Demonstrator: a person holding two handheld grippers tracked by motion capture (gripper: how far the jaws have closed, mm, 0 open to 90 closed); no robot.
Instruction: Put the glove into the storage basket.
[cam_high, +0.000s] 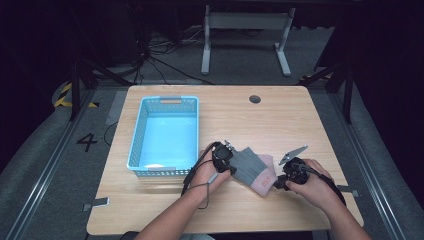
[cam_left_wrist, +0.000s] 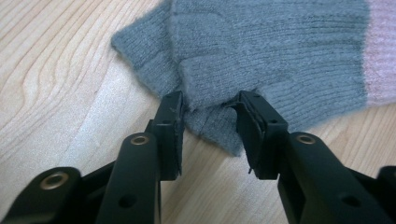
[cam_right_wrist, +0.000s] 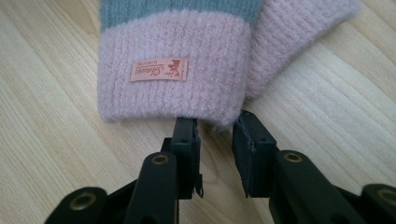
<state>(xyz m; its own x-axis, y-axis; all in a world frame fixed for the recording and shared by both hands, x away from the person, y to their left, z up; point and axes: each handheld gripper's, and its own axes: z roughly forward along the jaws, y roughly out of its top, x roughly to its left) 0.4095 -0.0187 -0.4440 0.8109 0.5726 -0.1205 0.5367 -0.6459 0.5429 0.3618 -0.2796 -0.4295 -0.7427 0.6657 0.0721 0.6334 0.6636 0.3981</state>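
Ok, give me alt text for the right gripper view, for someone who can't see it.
The right gripper, its two black jaws apart, sits at the pink ribbed cuff of a knitted glove lying on a light wooden table. A small orange label is sewn on the cuff, and a second pink cuff lies alongside.

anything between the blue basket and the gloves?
Yes: the left tongs, in the person's left hand. In the high view they sit between the light-blue perforated plastic basket and the grey knitted gloves with pink cuffs, at the gloves' grey end.
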